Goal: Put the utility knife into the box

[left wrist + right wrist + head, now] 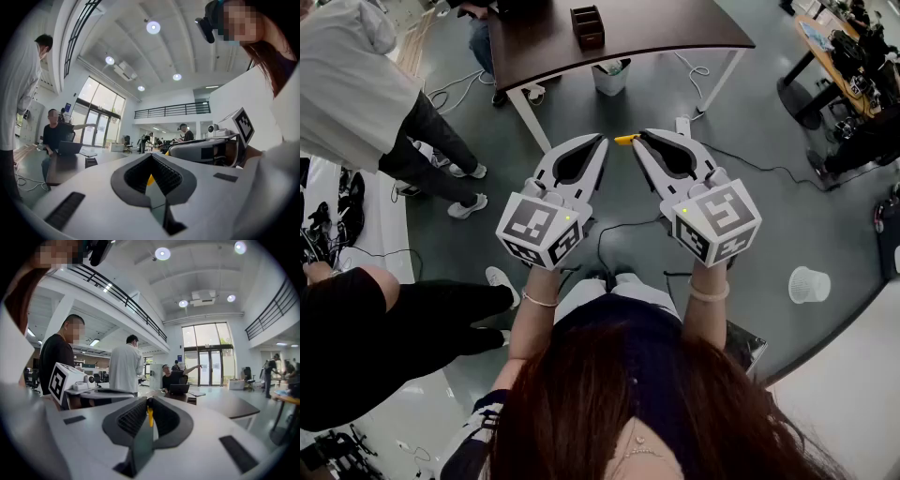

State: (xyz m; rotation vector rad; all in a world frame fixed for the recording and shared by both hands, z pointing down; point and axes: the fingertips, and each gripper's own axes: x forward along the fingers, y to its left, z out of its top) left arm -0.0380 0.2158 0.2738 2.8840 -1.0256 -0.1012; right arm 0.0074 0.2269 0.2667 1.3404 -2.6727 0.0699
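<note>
Hovering over grey floor (750, 225) short of the tabletop (675, 23), the right claw (640, 138) pinches the knife (626, 140), only its yellow end showing; the left claw (602, 139) is closed. On the tabletop stands the box (588, 26); beyond it, glass doors (208, 357).

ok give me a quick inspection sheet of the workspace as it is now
surface: dark table ahead; grey floor under the grippers
job's things: yellow knife held off the table; box stands on the table, far from the knife
clutter: bin under the table; white cup on the floor
grippers: right gripper shut on the knife; left gripper jaws together, seemingly gripping nothing
cables: black cable across the floor
surroundings: people standing at the left
</note>
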